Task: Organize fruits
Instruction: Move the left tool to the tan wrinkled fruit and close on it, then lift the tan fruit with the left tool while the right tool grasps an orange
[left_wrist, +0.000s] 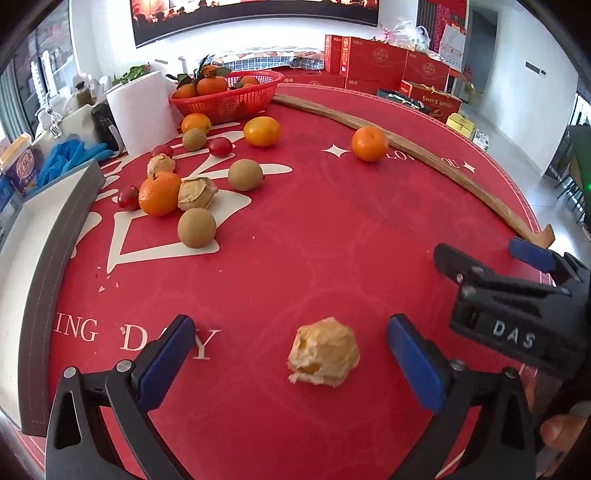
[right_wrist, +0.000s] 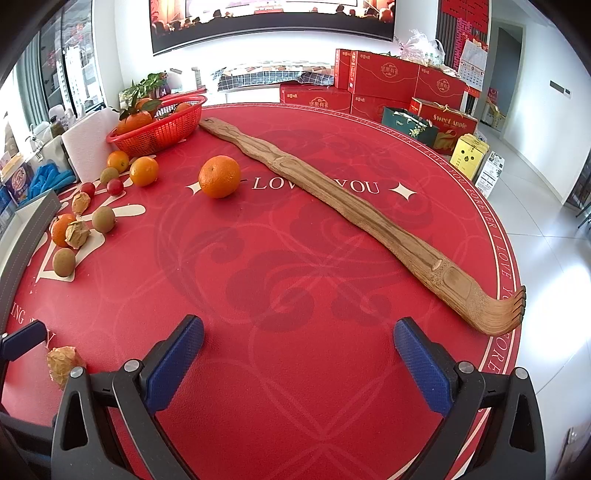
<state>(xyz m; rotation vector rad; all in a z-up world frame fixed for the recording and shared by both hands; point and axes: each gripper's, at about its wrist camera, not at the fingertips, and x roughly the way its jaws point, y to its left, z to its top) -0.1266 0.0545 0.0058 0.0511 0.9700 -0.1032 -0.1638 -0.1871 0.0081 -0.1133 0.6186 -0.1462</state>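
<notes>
One round surface (right_wrist: 295, 258) with a red printed cover carries everything. Long wooden back scratcher (right_wrist: 332, 206) lies diagonally across the far right half, claw end at the right rim. Red mesh basket (left_wrist: 229, 96) at the far left holds leafy tangerines. Lone orange (right_wrist: 219, 176) sits apart near the centre, just left of the scratcher. Loose cluster near the basket: oranges, brown kiwis, small red fruits and papery husked fruits. Left gripper (left_wrist: 291, 358): jaws spread wide, straddling one husked fruit (left_wrist: 323, 352) resting on the surface, not touching it. Right gripper (right_wrist: 299, 358): jaws spread, nothing between them, bare cover below.
</notes>
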